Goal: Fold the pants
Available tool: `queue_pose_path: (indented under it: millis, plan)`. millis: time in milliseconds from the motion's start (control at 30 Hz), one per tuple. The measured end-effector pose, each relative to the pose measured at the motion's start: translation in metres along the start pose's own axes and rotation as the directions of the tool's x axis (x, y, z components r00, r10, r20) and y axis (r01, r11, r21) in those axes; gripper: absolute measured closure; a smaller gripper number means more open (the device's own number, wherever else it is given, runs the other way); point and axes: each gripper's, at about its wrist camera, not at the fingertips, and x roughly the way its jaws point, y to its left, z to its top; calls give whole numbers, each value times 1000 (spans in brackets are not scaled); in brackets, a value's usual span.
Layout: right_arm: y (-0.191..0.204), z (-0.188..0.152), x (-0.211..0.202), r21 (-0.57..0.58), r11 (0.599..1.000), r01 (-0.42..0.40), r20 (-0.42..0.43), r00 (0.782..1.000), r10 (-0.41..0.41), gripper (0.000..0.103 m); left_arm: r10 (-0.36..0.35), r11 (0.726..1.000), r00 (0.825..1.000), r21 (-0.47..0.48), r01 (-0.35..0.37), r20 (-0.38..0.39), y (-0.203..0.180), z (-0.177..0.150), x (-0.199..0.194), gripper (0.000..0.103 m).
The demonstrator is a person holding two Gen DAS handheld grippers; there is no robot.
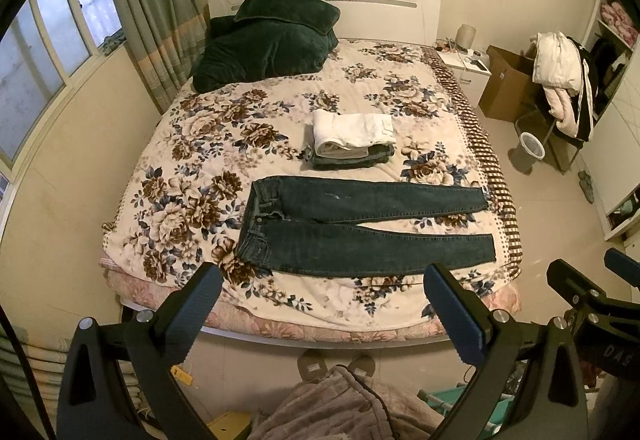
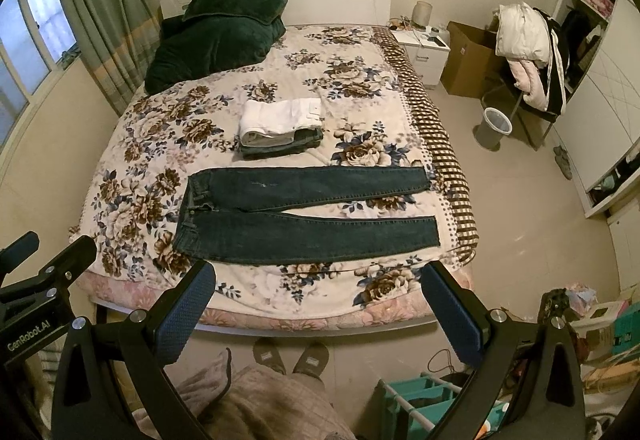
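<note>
Dark blue jeans lie flat across the floral bed, waistband to the left, both legs stretched to the right and slightly apart. They also show in the right wrist view. My left gripper is open and empty, held in the air before the bed's near edge, well short of the jeans. My right gripper is open and empty at the same distance. The right gripper also shows at the right edge of the left wrist view.
A stack of folded pants with a white pair on top sits beyond the jeans. A dark green blanket and pillow lie at the headboard. A bin, chair with clothes and box stand right of the bed.
</note>
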Motion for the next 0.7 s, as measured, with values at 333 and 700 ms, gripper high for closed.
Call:
queue_pose_path:
  millis: [333, 700]
  plan:
    - [5, 9, -11, -1, 1000, 4, 11, 1000, -4, 0, -6, 1000, 1000, -1, 6, 1, 0, 3, -5, 0]
    - [1, 8, -11, 8, 1000, 0, 16, 1000, 0, 0, -15, 1000, 1000, -2, 15, 0, -8, 8, -6, 0]
